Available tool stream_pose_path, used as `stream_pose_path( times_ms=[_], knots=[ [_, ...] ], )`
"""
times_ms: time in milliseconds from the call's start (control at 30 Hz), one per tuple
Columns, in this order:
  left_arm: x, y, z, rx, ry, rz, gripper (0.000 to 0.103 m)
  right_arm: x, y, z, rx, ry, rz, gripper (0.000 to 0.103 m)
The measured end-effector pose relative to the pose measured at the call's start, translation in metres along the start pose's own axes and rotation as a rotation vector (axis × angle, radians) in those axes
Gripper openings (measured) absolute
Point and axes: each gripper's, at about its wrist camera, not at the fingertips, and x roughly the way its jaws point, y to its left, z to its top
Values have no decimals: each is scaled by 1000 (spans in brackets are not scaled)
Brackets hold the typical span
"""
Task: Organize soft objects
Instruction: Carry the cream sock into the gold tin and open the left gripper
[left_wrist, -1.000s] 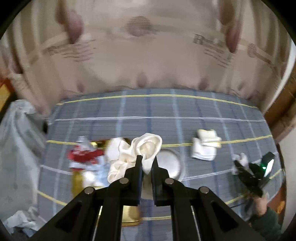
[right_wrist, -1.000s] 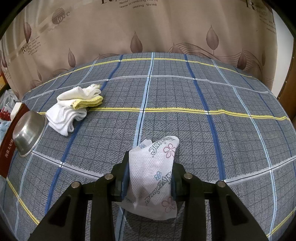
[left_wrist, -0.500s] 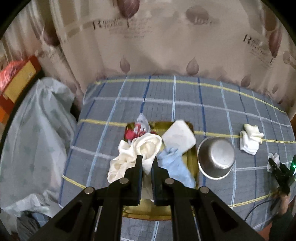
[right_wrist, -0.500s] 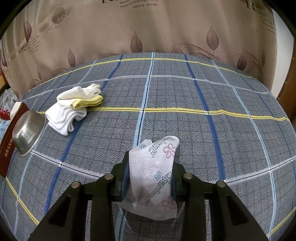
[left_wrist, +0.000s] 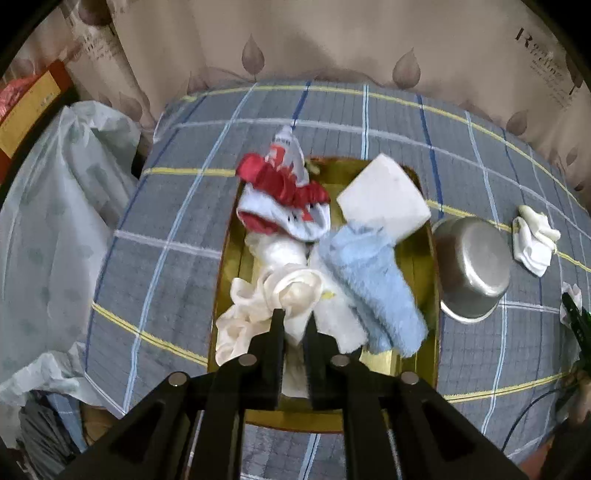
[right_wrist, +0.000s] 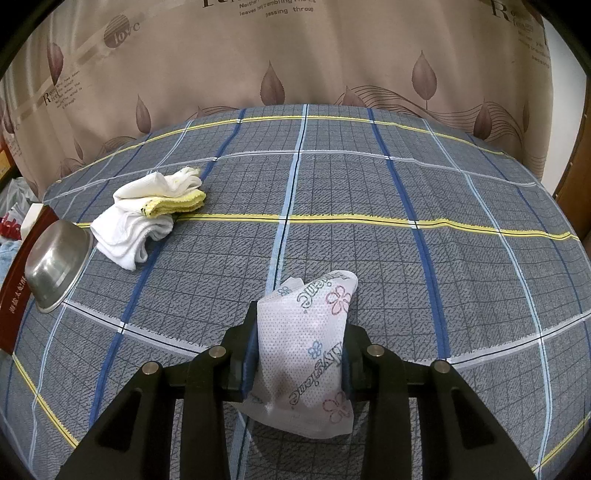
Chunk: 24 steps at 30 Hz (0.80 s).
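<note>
1. Overall, the work surface is a bed cover (right_wrist: 369, 192) in grey with blue, white and yellow plaid lines; a beige curtain (right_wrist: 295, 55) printed with brown leaves hangs behind it; a pale plastic bag (left_wrist: 55, 221) lies off the cover's left edge.
2. Landmark: the gold tray (left_wrist: 417, 258) on the cover; inside it lie a red-and-white sock (left_wrist: 284, 206), a white foam block (left_wrist: 384, 199) and a light blue fuzzy sock (left_wrist: 369, 280).
3. Left gripper (left_wrist: 294, 321): clenched on a cream sock (left_wrist: 291, 291), held above the near end of the tray; part of the sock drapes over the tray's left rim.
4. Just right of the tray a steel bowl (left_wrist: 472, 266) lies tilted on its side; further right of the tray lies a bundle of white socks (right_wrist: 136, 221) with a yellow-edged cloth (right_wrist: 173, 205) on top.
5. Right gripper (right_wrist: 297, 354): clamped on a white wet-wipe packet (right_wrist: 306, 354), well to the right of the tray, low over the cover; whether it touches the cover cannot be told.
6. Legible writing: the packet shows flower prints and script reading in part "hygiene"; the curtain shows "love", "leaves", "passing"; the tray's dark red side (right_wrist: 16, 284) carries gold characters, too small to read.
</note>
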Motion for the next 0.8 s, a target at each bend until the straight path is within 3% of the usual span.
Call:
stream_pose_path(
  times_ms=[167, 233, 300, 433, 633, 800],
  knots=[
    [11, 3, -7, -34, 45, -26, 17, 0, 1, 0, -1, 0, 0, 34],
    [14, 5, -9, -53, 66, -42, 41, 0, 1, 0, -1, 0, 0, 34],
    [14, 4, -11, -54, 67, -50, 48, 0, 1, 0, 0, 0, 0, 34],
    [4, 1, -11, -39, 19, -35, 49, 0, 1, 0, -1, 0, -1, 34],
    [-15, 1, -12, -73, -31, -95, 49, 0, 2, 0, -3, 1, -3, 34],
    [-33, -9, -20, -47, -130, -39, 49, 1, 3, 0, -6, 2, -6, 34]
  ],
)
